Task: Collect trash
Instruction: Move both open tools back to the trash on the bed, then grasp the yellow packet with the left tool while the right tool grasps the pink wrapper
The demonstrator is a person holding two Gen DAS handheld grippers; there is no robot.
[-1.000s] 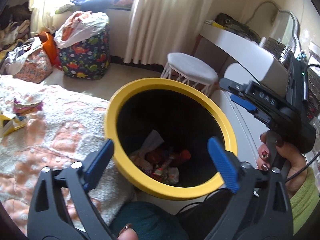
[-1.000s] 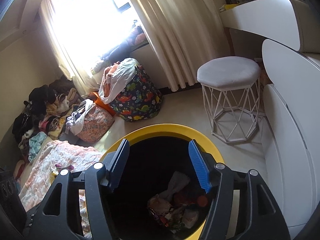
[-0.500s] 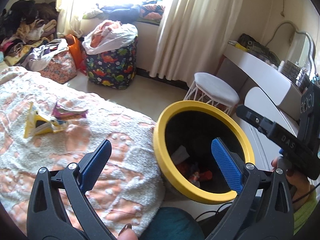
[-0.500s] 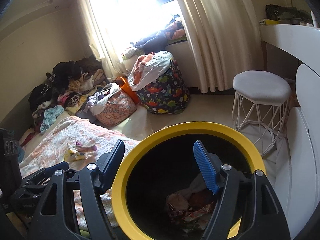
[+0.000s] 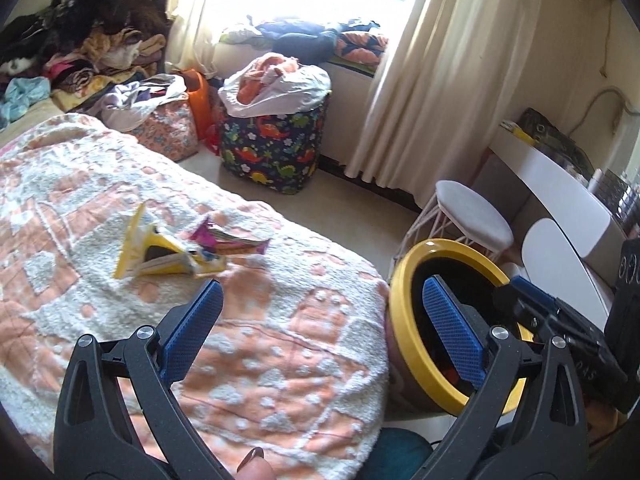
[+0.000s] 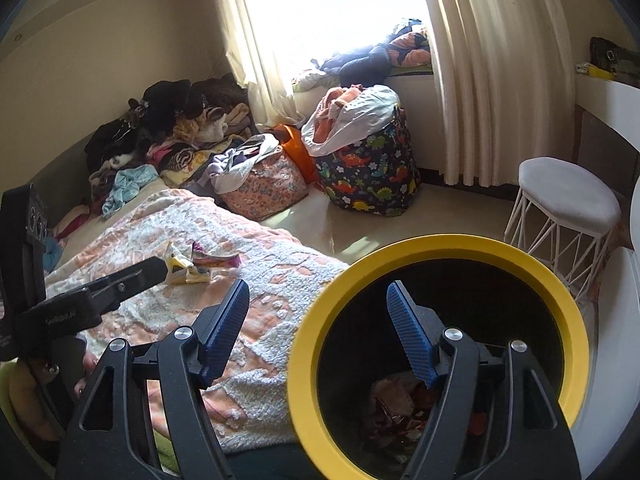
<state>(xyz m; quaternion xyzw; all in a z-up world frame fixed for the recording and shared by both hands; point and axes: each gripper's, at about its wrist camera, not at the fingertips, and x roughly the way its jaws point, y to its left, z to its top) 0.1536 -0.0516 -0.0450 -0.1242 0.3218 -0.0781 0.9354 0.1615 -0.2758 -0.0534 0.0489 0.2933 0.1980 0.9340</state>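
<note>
Both grippers hang open-jawed and empty: left gripper (image 5: pixel 320 320) over the peach-and-white fuzzy blanket (image 5: pixel 280 360), right gripper (image 6: pixel 320 336) straddling the near rim of the yellow-rimmed round black bin (image 6: pixel 400 256); its jaws have just been widening, nothing between them. Remaining trash, crumpled yellow and pink wrappers (image 5: pixel 184 252), lies on the blanket well left of the bin. Risks: thin foil slips from the pads, or they snag blanket pile with it; a wrapper carried short of the rim drops to the floor.
</note>
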